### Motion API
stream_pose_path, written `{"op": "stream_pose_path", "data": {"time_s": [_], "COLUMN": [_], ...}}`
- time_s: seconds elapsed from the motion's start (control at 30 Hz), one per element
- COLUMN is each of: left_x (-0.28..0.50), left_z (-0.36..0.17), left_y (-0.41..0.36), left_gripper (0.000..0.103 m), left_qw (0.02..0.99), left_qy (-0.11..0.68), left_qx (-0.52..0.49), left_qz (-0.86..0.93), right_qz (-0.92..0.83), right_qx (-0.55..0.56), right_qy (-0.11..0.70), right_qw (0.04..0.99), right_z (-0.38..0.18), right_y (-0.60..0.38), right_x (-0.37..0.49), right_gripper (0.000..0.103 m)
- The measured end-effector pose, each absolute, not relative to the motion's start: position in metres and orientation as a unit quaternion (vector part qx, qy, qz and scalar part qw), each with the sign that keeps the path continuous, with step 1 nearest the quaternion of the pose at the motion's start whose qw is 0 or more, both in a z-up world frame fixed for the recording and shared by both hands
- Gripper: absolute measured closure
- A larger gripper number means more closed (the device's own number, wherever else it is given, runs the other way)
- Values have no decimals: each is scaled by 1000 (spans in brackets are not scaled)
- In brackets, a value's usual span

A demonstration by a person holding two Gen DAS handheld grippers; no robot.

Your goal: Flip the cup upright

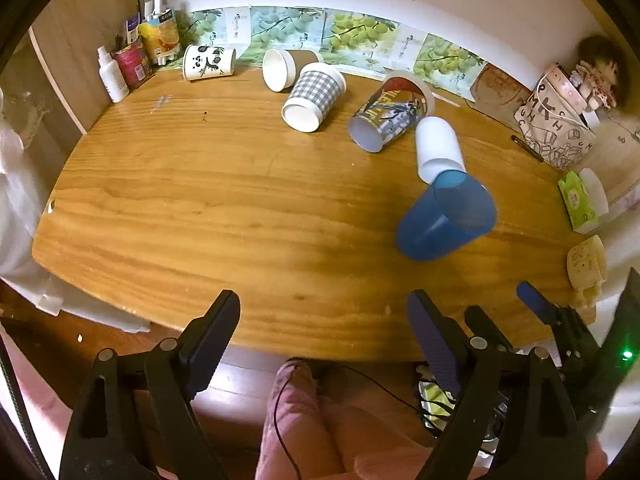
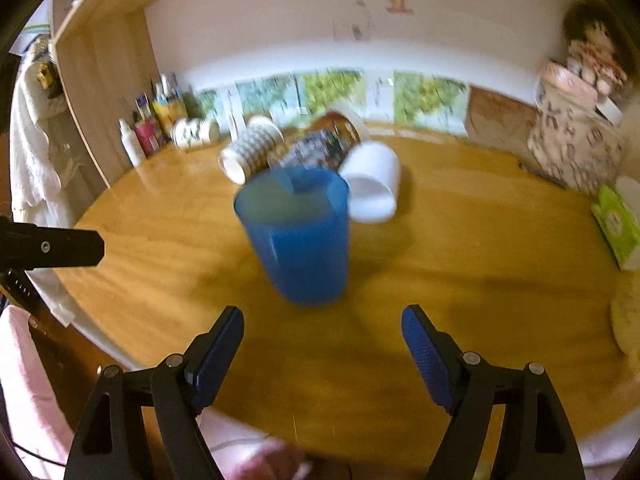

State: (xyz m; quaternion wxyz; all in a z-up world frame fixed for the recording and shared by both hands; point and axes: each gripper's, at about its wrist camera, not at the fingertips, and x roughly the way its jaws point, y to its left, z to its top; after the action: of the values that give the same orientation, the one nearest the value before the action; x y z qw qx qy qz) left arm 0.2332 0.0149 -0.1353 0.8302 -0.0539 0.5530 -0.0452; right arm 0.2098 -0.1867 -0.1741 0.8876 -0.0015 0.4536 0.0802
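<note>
- Blue cup (image 2: 298, 236) stands mouth-up on the wooden table (image 1: 200, 208), just in front of the right gripper (image 2: 322, 344), touching neither finger. Looks upright, tho the right wrist view is blurred, so can't tell if it's settled.
- Right gripper: jaws wide, holding nothing. Left gripper (image 1: 324, 320): also wide, empty, hanging over the near table edge, well apart from every cup.
- My read: the flip on blue is done or nearly so. Best to keep the fingers off the rim and back straight away; a side brush could tip it.
- Contents: blue cup looks empty inside, no liquid visible.
- Others on their sides: white cup (image 1: 438, 148) just behind blue, printed cup (image 1: 390, 114), checked cup (image 1: 314, 94), panda cup (image 1: 208, 62); interiors hidden or too blurred to tell.
</note>
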Motion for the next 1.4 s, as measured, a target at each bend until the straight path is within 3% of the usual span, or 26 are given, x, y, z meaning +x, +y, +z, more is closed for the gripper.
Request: {"op": "stream_pose_path", "data": {"time_s": [0.27, 0.47, 0.6, 0.63, 0.83, 0.9, 0.97, 1.4], "left_x": [222, 210, 204, 203, 192, 189, 182, 168], "left_z": [-105, -75, -60, -58, -41, -37, -35, -19], "left_y": [5, 9, 10, 9, 3, 5, 9, 15], "left_gripper": [15, 14, 14, 14, 14, 10, 0, 0], "left_qw": [837, 856, 864, 867, 893, 899, 909, 938], "left_qy": [544, 516, 501, 497, 448, 435, 415, 345], "left_qx": [-40, -12, -5, -3, 20, 19, 15, 18], "left_qz": [-47, -39, -47, -45, -35, -33, -23, -16], "right_qz": [46, 17, 0, 0, -17, -22, -20, -18], "right_qx": [-30, 17, 27, 31, 23, 31, 37, 28], "right_qy": [515, 537, 538, 535, 484, 461, 439, 353], "right_qw": [855, 843, 843, 844, 875, 887, 898, 935], "right_z": [-124, -98, -81, -77, -48, -39, -32, -13], "right_y": [-189, -192, -186, -184, -174, -173, -173, -163], "right_x": [185, 177, 170, 168, 155, 150, 146, 129], "right_gripper": [18, 18, 7, 0, 0, 0, 0, 0]}}
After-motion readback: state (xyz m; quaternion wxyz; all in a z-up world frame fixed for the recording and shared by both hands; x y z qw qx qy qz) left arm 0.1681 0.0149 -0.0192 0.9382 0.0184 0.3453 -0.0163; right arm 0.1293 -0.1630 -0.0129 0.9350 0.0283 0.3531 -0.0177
